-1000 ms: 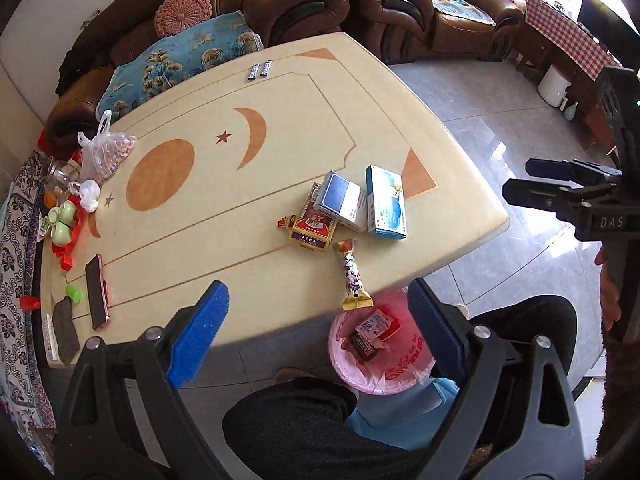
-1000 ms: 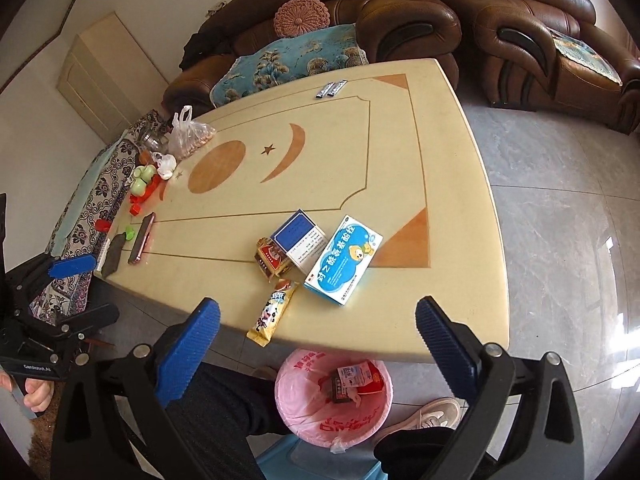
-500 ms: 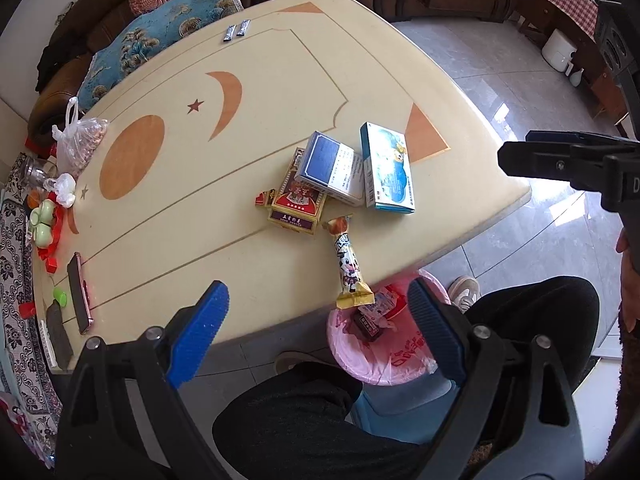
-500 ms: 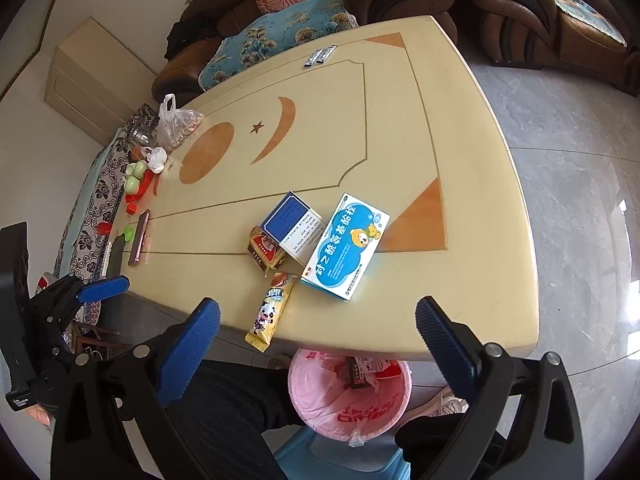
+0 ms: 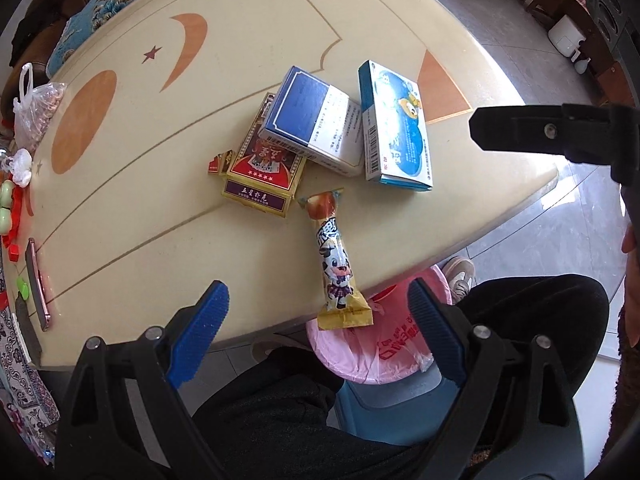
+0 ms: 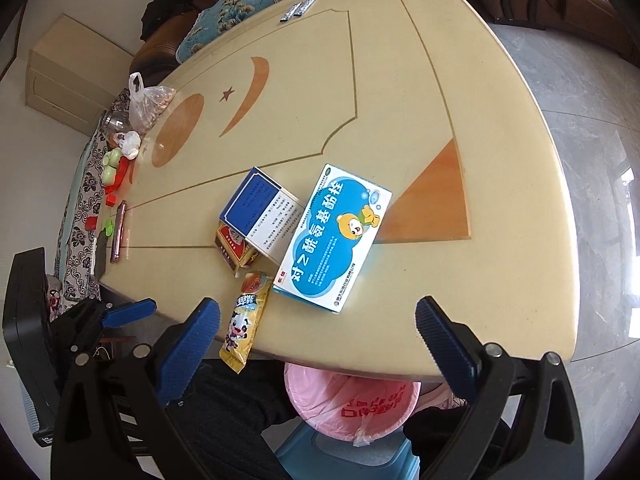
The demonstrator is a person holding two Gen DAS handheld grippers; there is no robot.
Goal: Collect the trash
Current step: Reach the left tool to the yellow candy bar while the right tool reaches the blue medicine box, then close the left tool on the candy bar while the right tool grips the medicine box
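Left wrist view: left gripper (image 5: 316, 322) with blue-padded fingers spread wide, nothing between the pads, pointing down over the near edge of the cream table (image 5: 120, 216). A yellow snack wrapper (image 5: 338, 268) with a cartoon cow lies on the table at that edge, its lower end overhanging the rim just above the pink-lined trash bin (image 5: 384, 352). The bin stands on a blue stool below the table, between the person's dark-trousered knees.

Farther in on the table, clustered close together: a red-and-gold card box (image 5: 262, 172), a blue-and-white box (image 5: 316, 122) resting partly on top of it, and a light blue medicine box (image 5: 394, 128) just beside, touching or nearly so.

Right wrist view: right gripper (image 6: 318, 322) likewise spread wide and empty, above the table's near edge, with the wrapper (image 6: 245, 322) close to its left finger and the medicine box (image 6: 334, 236) just ahead.

Far left side of the table: a phone (image 6: 118, 230), a clear plastic bag (image 6: 150, 106), small green and red items. Two small sachets (image 6: 298, 10) lie at the far edge.
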